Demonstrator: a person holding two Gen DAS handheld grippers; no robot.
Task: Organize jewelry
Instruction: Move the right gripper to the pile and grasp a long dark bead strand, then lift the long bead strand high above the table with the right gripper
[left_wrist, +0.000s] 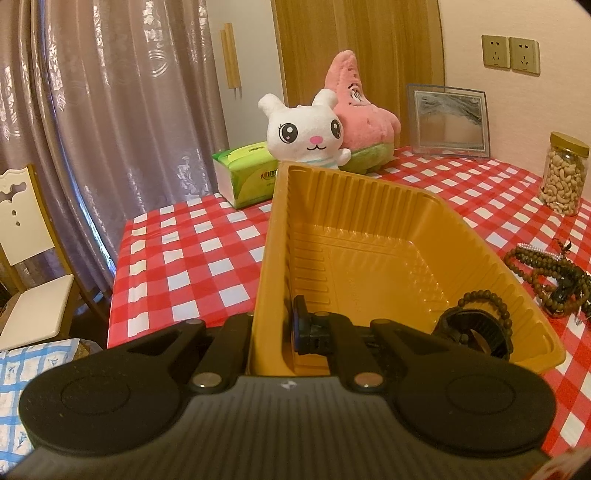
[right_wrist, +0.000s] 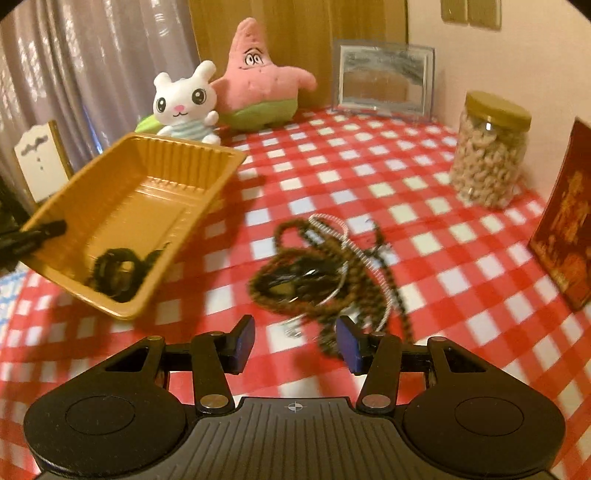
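Left gripper (left_wrist: 275, 332) is nearest the lens: jaws pressed together on the near wall of the tray (left_wrist: 369, 258), one finger outside the wall, one inside. The tray is gold plastic, ribbed, and sits tilted, its near left side lifted off the counter (left_wrist: 177, 266). Inside it, at the low corner, lie a dark hair clip (left_wrist: 476, 332) and a bead bracelet (left_wrist: 487, 302).

Right gripper (right_wrist: 295, 341) hangs over the red-checked counter with jaws spread and nothing between the blue pads (right_wrist: 245, 336). Just beyond it lies the pile (right_wrist: 317, 273) of remaining jewelry: brown bead strings tangled with a silver bangle. The pile is blurred; single pieces cannot be told apart. It lies beside the tray, not touching it.

At the back stand a rabbit toy (right_wrist: 184, 103), a pink star toy (right_wrist: 258, 85), a frame (right_wrist: 384, 77) and a nut jar (right_wrist: 491, 147).
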